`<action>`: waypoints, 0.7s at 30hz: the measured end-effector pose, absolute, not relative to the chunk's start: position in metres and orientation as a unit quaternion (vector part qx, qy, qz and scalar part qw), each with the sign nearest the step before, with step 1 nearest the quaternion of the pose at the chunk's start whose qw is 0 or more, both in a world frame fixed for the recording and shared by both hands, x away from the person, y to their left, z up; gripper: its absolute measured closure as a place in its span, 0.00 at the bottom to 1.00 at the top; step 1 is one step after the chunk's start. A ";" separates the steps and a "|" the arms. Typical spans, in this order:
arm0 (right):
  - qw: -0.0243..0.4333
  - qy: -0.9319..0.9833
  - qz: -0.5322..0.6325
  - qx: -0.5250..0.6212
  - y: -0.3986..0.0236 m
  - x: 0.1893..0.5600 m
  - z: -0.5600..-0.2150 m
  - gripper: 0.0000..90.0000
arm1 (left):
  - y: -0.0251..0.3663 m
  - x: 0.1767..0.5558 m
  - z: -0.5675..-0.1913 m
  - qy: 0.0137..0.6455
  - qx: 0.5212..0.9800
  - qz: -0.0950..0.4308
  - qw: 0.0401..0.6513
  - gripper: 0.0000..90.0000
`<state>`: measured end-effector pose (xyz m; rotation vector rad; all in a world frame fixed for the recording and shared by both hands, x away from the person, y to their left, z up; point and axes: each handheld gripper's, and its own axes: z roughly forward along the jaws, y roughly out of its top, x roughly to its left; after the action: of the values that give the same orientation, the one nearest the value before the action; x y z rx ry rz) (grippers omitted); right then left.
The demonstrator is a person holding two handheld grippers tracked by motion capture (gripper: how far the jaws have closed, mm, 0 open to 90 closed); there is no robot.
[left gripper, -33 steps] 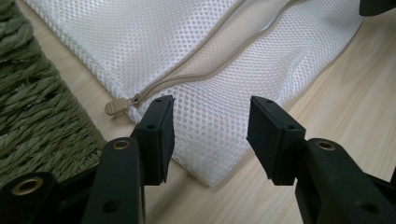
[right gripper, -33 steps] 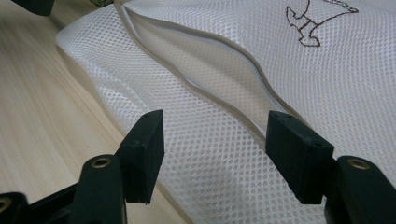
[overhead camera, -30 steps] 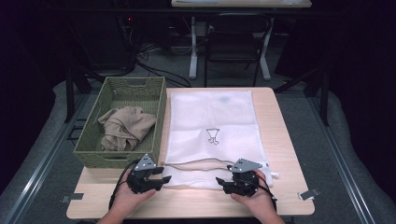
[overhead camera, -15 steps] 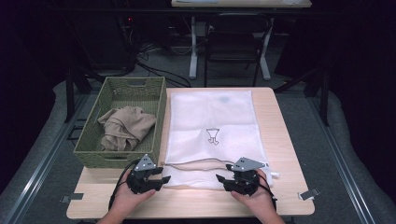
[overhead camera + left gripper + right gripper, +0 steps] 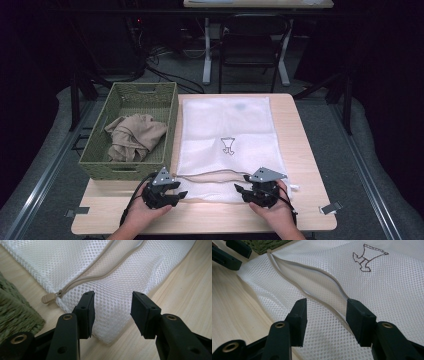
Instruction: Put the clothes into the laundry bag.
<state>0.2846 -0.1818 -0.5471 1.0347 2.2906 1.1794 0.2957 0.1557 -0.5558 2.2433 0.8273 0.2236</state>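
Note:
A white mesh laundry bag lies flat on the wooden table, with a small embroidered mark on it. Its beige zipper gapes open near the front edge. My left gripper is at the bag's near left corner. There its jaws stand open astride the corner of the mesh, just short of the zipper pull. My right gripper is at the near right. Its jaws have just been closing, with the lower mesh flap between them and not pinched.
A green woven basket stands left of the bag and holds a crumpled beige cloth. Its corner is close to my left gripper. Bare table runs along the front and right of the bag. A chair stands beyond the table.

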 end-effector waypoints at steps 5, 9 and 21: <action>0.182 0.813 0.416 0.364 -0.181 0.285 -0.548 0.57 | 0.152 0.297 -0.559 0.317 0.877 0.084 0.352 0.60; 0.180 0.814 0.415 0.365 -0.179 0.285 -0.549 0.54 | 0.150 0.297 -0.562 0.315 0.880 0.087 0.345 0.59; 0.192 0.811 0.420 0.358 -0.176 0.285 -0.543 0.47 | 0.146 0.300 -0.569 0.317 0.888 0.093 0.319 0.59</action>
<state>0.2846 -0.1764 -0.5426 1.0058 2.2782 1.1794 0.2999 0.1457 -0.5686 2.3353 0.8325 0.2446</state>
